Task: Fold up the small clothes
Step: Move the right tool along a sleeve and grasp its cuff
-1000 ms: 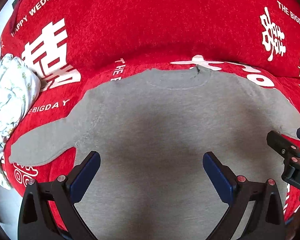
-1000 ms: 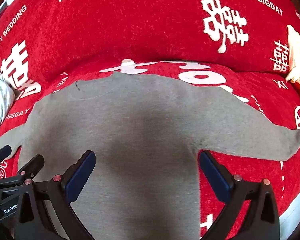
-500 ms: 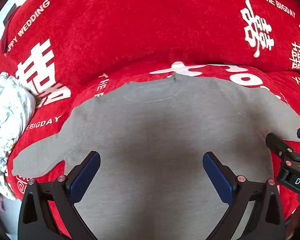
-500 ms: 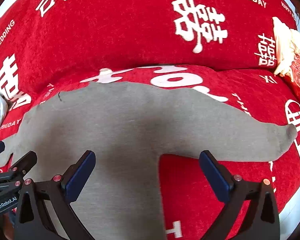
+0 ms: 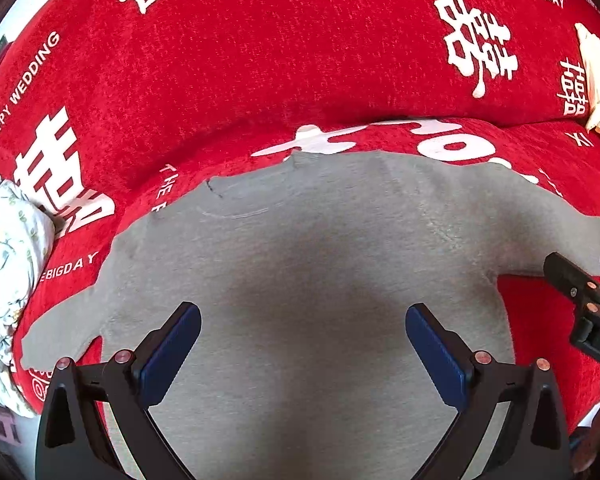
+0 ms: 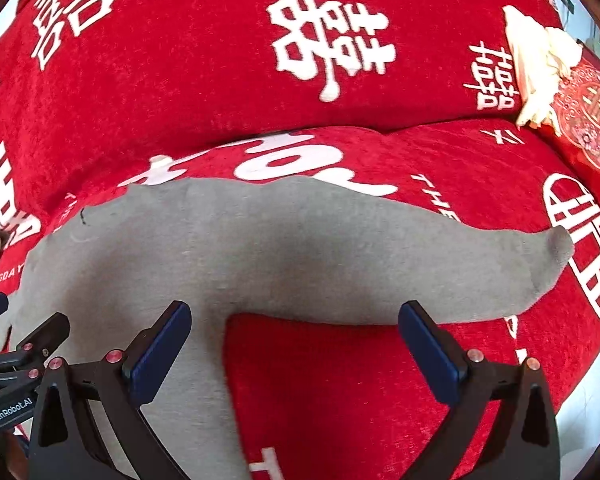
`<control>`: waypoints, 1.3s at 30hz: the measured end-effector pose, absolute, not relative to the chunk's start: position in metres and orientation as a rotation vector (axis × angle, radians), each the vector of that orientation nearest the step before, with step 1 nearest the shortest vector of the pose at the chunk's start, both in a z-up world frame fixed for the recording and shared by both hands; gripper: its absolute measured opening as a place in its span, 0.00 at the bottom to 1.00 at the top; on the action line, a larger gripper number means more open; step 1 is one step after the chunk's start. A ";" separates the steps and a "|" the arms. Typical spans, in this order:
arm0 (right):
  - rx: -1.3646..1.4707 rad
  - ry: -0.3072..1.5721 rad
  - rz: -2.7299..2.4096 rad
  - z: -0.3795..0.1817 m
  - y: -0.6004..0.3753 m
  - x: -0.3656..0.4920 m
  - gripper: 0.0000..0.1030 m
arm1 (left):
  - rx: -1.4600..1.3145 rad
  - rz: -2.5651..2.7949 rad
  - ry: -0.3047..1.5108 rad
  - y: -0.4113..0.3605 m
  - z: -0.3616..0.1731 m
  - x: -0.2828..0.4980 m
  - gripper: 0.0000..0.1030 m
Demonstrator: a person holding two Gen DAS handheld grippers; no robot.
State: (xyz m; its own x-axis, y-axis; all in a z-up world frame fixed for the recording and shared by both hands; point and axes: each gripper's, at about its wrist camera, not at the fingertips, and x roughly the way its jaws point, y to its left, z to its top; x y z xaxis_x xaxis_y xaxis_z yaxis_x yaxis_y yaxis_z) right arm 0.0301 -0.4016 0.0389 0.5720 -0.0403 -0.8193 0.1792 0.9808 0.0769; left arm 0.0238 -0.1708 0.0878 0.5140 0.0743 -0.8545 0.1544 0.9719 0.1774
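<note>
A small grey long-sleeved shirt (image 5: 300,264) lies flat on the red sofa seat, neck toward the backrest, sleeves spread left and right. My left gripper (image 5: 304,340) is open and empty above the shirt's body. My right gripper (image 6: 296,340) is open and empty above the right armpit, where the right sleeve (image 6: 440,264) runs out to the right. The shirt also shows in the right wrist view (image 6: 172,256). The right gripper's body shows at the right edge of the left wrist view (image 5: 584,300).
The red sofa cover (image 5: 260,60) with white lettering spans the seat and backrest. A crumpled pale floral cloth (image 5: 8,264) lies at the left end. A cream cloth (image 6: 536,64) and a red patterned cushion (image 6: 592,120) sit at the right end.
Both grippers have shifted to the right over the shirt. The right gripper's view now centres on the right sleeve and armpit instead of the body. Both stay open.
</note>
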 end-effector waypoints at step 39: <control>0.333 0.942 -0.377 0.007 -0.577 -0.002 1.00 | 0.323 -0.183 1.054 -0.301 0.066 0.041 1.00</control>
State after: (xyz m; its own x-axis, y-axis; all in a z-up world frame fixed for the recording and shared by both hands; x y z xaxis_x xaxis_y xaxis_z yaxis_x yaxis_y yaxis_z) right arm -0.0020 -0.5766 0.0073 0.5322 -0.1669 -0.8300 0.4516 0.8852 0.1116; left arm 0.0410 -0.3007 0.0661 0.4852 0.0058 -0.8744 0.3004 0.9380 0.1729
